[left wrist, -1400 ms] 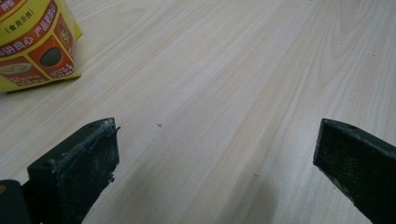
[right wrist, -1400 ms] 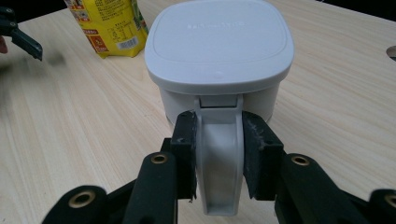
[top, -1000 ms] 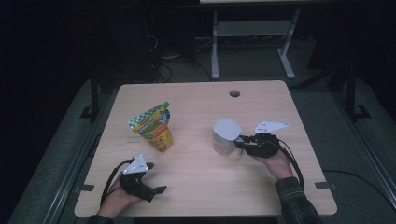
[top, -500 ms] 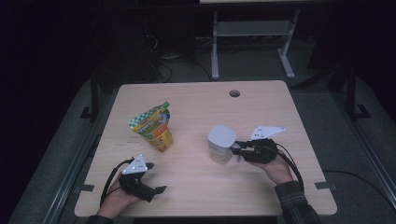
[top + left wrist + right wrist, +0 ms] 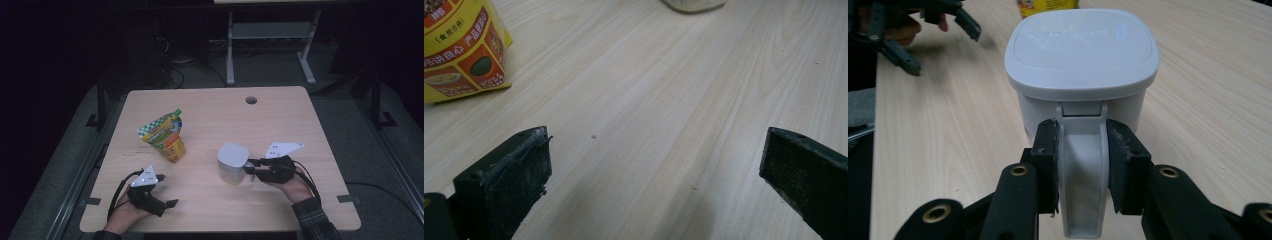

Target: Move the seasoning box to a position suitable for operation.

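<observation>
The table (image 5: 210,110) carries two things: a yellow pouch (image 5: 164,136) standing toward the left, and a white jug (image 5: 232,162) with a lid, upright near the middle and a little to the right. The jug is the thing in hand. Its handle (image 5: 1082,170) sticks out from the side that faces the right gripper (image 5: 252,169), running top to bottom down the jug's wall, and in the right gripper view the two black pads press that handle from either side, so the jaws stand narrow, clamped on the handle with the jug's body straight ahead of them. The jug lies well apart from the pouch, with bare wood between. The left gripper (image 5: 167,204) sits low at the near left edge, jaws wide with only tabletop between them; from its own view the pouch is off to one side and the jug's base far ahead. The right hand is plainly the nearer one, so any carry or tip of the jug turns on that upright handle staying square between the pads, I judge
</observation>
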Demonstrator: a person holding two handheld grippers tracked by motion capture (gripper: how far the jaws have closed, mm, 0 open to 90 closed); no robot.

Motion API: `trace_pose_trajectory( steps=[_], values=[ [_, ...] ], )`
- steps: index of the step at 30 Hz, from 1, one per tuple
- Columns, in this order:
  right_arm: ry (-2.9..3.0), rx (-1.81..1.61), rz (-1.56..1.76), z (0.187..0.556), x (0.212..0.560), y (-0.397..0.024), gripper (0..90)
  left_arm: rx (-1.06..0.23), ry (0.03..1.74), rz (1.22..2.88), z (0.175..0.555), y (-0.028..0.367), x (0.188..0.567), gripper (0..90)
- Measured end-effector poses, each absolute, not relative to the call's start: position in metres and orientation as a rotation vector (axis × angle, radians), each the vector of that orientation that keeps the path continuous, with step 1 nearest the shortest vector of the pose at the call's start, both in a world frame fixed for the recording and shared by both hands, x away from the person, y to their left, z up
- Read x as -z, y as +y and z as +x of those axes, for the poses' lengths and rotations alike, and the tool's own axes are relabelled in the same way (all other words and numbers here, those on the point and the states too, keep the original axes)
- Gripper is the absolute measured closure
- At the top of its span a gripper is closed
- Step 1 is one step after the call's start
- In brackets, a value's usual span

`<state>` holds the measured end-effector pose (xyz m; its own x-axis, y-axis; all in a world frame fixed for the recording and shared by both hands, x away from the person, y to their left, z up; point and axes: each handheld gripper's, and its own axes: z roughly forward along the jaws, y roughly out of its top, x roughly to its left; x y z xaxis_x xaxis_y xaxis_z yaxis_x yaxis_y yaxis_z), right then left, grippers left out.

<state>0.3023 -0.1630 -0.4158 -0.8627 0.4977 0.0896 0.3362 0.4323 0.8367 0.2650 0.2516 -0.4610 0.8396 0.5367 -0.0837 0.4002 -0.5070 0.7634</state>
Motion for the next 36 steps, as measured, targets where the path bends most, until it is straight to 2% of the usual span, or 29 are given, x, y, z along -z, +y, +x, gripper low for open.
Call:
trace_pose_trajectory(
  steps=[27,30,32,36],
  values=[
    [2.624,-1.502,0.546,0.268,0.420,-0.152,67.5,-0.193,0.666,2.180,0.264,0.248,0.462,0.0],
    [2.632,-1.496,0.555,0.269,0.421,-0.152,66.5,-0.193,0.669,2.179,0.264,0.249,0.461,0.0],
    [2.618,-1.524,0.585,0.268,0.423,-0.155,61.2,-0.197,0.668,2.177,0.264,0.250,0.461,0.0],
    [2.587,-1.532,0.619,0.265,0.421,-0.162,57.8,-0.196,0.671,2.176,0.264,0.250,0.461,0.0]
  ],
)
